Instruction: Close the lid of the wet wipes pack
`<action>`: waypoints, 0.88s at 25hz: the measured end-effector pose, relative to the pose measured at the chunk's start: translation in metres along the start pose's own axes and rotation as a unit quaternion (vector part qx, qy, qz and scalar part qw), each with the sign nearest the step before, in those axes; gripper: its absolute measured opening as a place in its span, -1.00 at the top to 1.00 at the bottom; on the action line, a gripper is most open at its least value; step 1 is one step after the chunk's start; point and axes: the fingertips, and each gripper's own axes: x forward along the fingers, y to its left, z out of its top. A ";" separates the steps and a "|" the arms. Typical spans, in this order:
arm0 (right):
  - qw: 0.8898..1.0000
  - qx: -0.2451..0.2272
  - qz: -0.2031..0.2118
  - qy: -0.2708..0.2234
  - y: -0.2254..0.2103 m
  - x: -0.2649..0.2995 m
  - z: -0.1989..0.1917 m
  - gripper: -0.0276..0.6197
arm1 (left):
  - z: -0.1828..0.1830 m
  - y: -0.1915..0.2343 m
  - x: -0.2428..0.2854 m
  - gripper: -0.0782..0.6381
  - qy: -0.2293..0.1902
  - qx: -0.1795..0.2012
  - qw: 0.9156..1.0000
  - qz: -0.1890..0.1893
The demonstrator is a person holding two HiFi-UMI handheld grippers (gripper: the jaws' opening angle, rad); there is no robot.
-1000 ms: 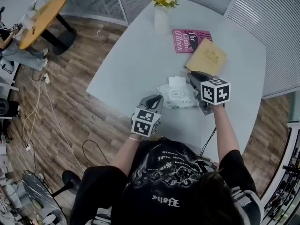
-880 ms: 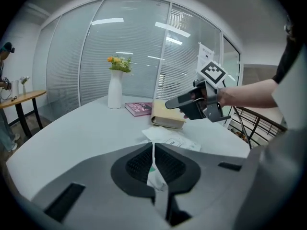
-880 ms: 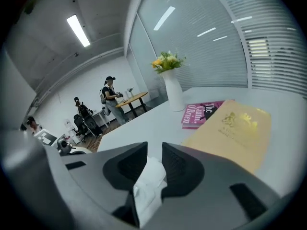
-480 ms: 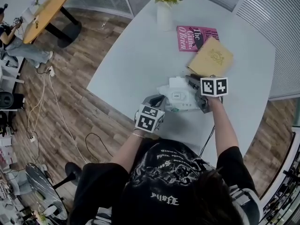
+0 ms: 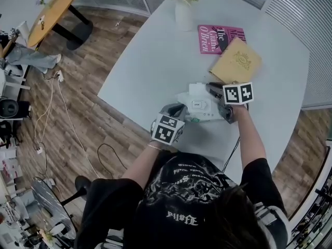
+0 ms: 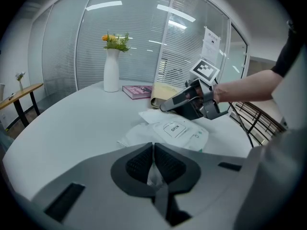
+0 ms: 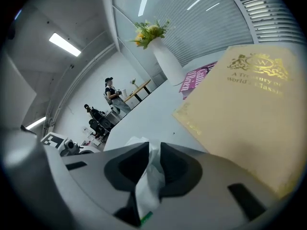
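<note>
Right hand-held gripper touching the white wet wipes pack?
Touching. Right gripper view: right hand-held gripper, jaws just closed further, pinches the white wet wipes pack.

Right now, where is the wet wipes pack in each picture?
Head view: wet wipes pack just right of centre.
Left gripper view: pack in the middle, label up.
Right gripper view: bottom middle, only its white edge, pinched by the right gripper, whose jaws have just been closing.
Shared landmark: white vase of flowers, in all three.
</note>
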 end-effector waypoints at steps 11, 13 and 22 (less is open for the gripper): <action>0.999 -0.007 0.041 -0.033 0.020 -0.012 0.012 0.82 | -0.002 0.002 0.000 0.74 -0.006 -0.023 1.000 0.007; 0.998 -0.010 0.055 -0.038 0.026 -0.016 0.013 0.82 | -0.002 0.003 0.000 0.74 -0.010 -0.035 0.999 0.003; 0.995 -0.031 0.083 -0.050 0.049 -0.031 0.010 0.82 | -0.003 0.004 0.001 0.74 -0.022 -0.072 0.997 0.000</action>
